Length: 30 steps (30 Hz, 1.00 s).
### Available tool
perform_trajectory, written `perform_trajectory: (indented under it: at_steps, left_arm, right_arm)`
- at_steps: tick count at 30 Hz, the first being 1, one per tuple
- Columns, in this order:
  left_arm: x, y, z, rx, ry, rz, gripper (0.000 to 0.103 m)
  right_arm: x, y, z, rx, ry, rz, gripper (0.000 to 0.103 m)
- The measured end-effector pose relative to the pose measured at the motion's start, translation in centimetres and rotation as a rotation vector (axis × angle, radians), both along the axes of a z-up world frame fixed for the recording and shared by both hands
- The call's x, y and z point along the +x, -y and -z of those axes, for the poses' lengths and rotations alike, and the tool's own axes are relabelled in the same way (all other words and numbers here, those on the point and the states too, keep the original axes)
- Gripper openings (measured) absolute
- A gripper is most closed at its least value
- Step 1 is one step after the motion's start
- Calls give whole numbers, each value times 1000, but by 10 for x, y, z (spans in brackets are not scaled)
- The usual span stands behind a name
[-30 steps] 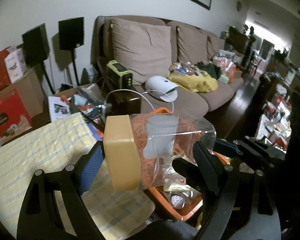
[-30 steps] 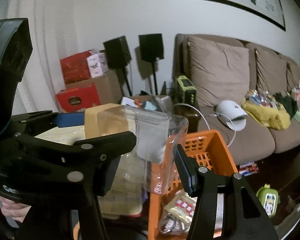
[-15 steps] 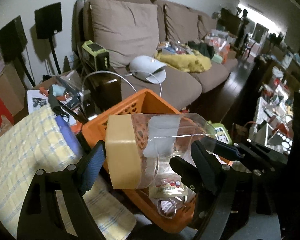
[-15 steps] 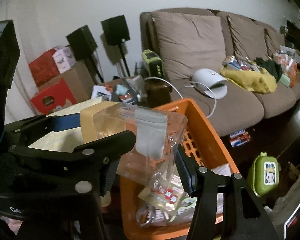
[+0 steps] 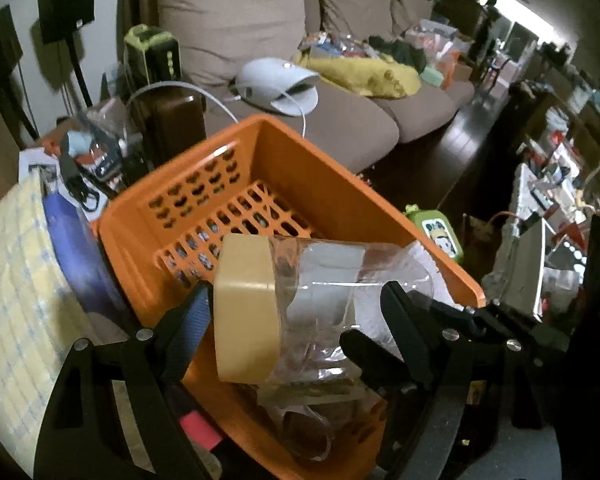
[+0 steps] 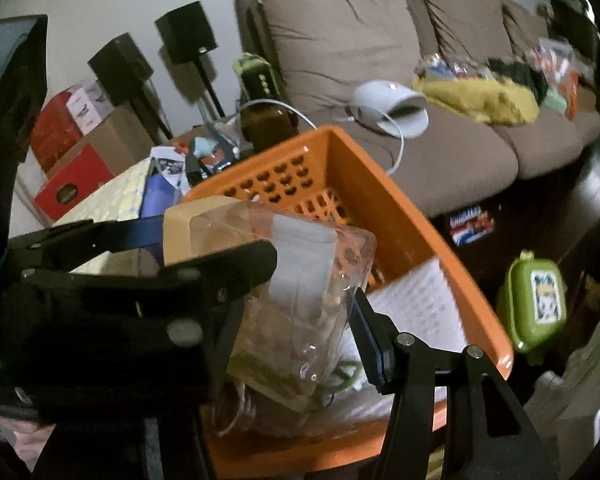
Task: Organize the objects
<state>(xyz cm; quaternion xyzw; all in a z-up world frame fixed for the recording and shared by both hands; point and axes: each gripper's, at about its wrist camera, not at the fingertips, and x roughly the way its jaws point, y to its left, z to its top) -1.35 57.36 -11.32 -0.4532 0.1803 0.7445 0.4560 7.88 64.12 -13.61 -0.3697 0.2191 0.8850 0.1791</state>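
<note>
Both pairs of jaws closed on clear jar (image 5: 340,304), held sideways above orange basket (image 5: 340,200). Left gripper (image 5: 296,320) across lid and base, right gripper (image 6: 300,312) across body. Risk of slipping off smooth plastic if either loosens early, landing on contents below.

A clear, glossy plastic jar (image 5: 340,304) with a matt tan plastic lid (image 5: 246,312) sits over an orange basket (image 5: 300,172) of smooth moulded plastic with perforated walls. The tongs (image 5: 292,320) are matt black plastic with small shiny metal screws. Behind, the sofa (image 6: 380,60) is soft brown cloth, and the floor (image 5: 460,148) is dark glossy wood.
</note>
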Motion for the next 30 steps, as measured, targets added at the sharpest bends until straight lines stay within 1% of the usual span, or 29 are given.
perform_trajectory:
  at_steps: [4, 6, 9, 11, 14, 16, 18, 20, 21, 22, 24, 27, 29, 30]
  left_arm:
    - [3, -1, 4, 6, -20, 10, 84]
    - [-1, 1, 1, 8, -27, -19, 84]
    - [-8, 11, -11, 44, -51, -82, 86]
    - [-11, 19, -19, 64, -59, -98, 87]
    - [-16, 37, -30, 80, -82, -118, 90]
    - [-21, 51, -36, 74, -98, -147, 93]
    - [-27, 68, -42, 82, -77, -180, 93]
    - [-32, 84, -46, 92, -41, -201, 94]
    - [-33, 92, -49, 83, -45, -215, 95]
    - [-33, 97, -52, 64, -63, -228, 97]
    - [-30, 110, -59, 32, -115, -230, 97]
    - [-16, 132, -76, 33, -189, -202, 102]
    - [-7, 145, -85, 45, -211, -184, 103]
    - [-3, 153, -90, 53, -205, -171, 103]
  right_arm:
    - [4, -1, 9, -14, -16, 20, 56]
    - [4, -3, 8, -24, -30, 23, 56]
    - [4, -4, 8, -19, -19, 26, 56]
    - [7, -2, 7, -4, -10, 38, 60]
    - [12, -2, 3, 16, 4, 59, 60]
    - [16, 1, -4, 22, 11, 67, 60]
    - [22, 5, -9, 13, 28, 83, 60]
    - [32, 12, -16, 11, 50, 127, 60]
    - [37, 18, -20, 9, 57, 132, 60]
    - [40, 25, -25, 19, 68, 131, 60]
    - [43, 43, -38, 81, 107, 136, 60]
    - [45, 62, -54, 125, 122, 140, 65]
    - [44, 78, -67, 150, 122, 140, 70]
    - [43, 85, -72, 162, 120, 135, 71]
